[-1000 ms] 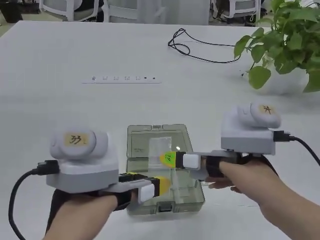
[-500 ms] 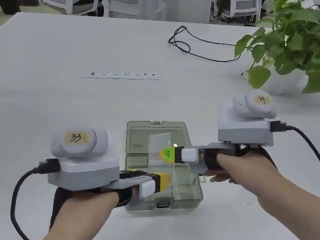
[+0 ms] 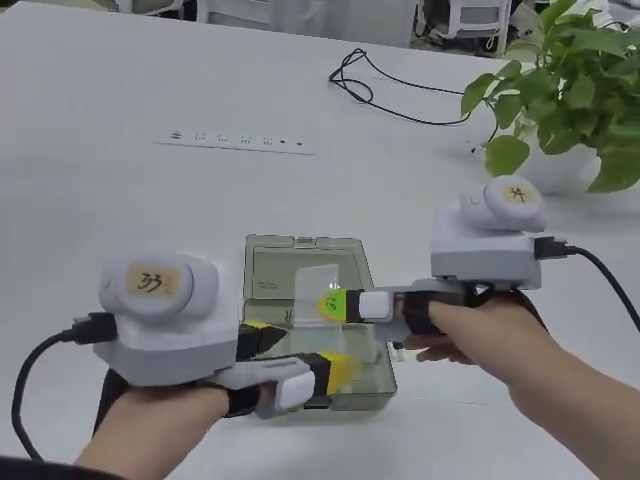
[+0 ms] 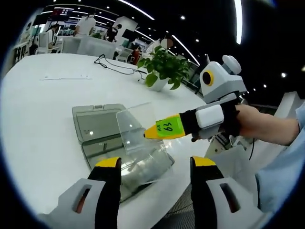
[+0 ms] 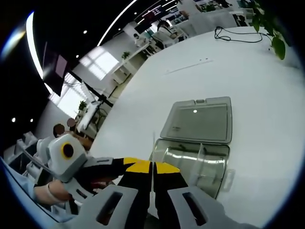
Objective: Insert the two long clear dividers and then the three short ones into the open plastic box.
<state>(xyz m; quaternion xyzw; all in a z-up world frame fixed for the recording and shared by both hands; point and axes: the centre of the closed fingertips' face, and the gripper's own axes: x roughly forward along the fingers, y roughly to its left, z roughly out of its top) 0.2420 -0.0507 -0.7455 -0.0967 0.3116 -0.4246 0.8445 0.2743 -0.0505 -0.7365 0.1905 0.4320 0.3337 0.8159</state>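
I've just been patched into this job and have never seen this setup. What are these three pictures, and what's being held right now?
There is no robot here. A person holds a hand tool with a two-fingered claw in each hand. The wide picture comes from a camera on their head. The two round ones come from cameras riding on the tools. On the white table are an open plastic box, a power strip, a black cable and a potted plant. The right claw is shut on a clear divider over the box. The left claw is open by the box, holding nothing.
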